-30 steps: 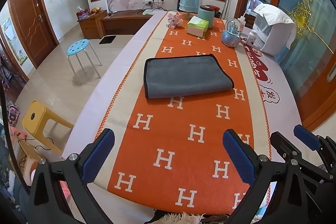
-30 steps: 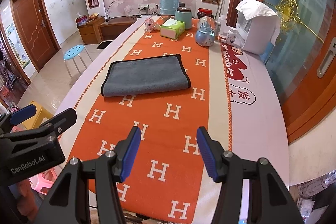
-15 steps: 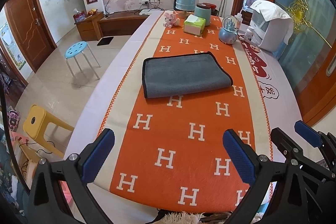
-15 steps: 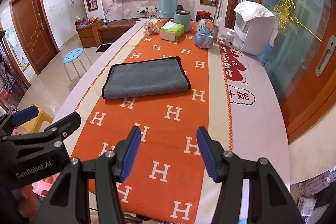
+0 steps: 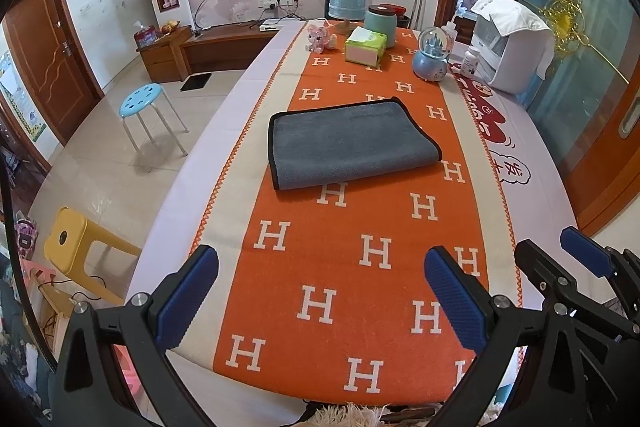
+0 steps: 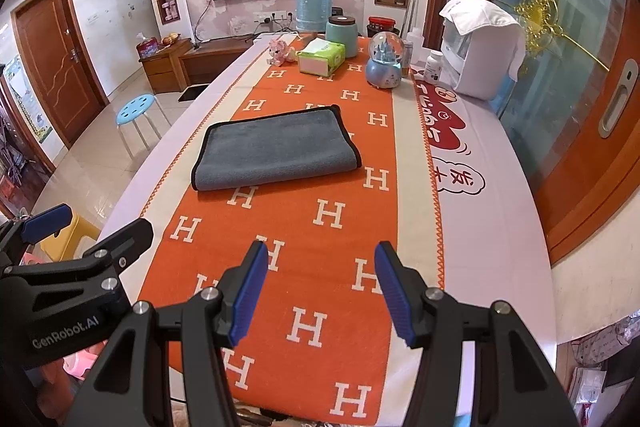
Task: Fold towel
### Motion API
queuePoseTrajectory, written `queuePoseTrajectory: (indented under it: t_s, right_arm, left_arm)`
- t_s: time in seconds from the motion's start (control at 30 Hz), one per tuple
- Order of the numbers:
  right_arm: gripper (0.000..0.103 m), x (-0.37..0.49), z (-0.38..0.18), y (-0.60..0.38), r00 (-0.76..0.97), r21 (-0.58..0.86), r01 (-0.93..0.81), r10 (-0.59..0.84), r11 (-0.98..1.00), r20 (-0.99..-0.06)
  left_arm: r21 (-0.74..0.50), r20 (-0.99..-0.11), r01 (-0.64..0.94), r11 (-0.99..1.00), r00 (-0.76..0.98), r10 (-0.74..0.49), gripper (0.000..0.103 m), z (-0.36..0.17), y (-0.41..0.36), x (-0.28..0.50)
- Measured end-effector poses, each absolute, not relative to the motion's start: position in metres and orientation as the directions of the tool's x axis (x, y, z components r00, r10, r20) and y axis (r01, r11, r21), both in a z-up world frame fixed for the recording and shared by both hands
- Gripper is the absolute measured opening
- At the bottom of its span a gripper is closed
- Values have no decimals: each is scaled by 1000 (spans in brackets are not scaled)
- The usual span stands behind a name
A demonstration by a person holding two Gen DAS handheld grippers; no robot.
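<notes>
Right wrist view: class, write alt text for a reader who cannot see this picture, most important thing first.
A grey towel lies folded on an orange table runner patterned with white H letters, untouched. The open right gripper hovers over the table's near end, with the left gripper at lower left. A tissue box and snow globe stand at the far end.

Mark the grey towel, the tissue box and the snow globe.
grey towel [image 5: 352,143]: left wrist view, middle of its top layer.
tissue box [image 6: 321,57]: right wrist view, its green top face.
snow globe [image 6: 386,51]: right wrist view, the glass dome.
</notes>
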State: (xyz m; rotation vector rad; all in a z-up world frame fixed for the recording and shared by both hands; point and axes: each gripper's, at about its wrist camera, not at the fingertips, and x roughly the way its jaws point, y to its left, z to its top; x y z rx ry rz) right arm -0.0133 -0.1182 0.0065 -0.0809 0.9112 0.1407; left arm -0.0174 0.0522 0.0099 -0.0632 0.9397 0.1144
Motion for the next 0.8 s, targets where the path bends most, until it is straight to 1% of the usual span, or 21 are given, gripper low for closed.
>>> queuePoseTrajectory:
  t_s: [0.8]
  right_arm:
    - [56,-17,7,-118,602,1,-109,67,994,-796]
  left_arm:
    - [10,-812,-80,997,581,54,102,9,54,-15]
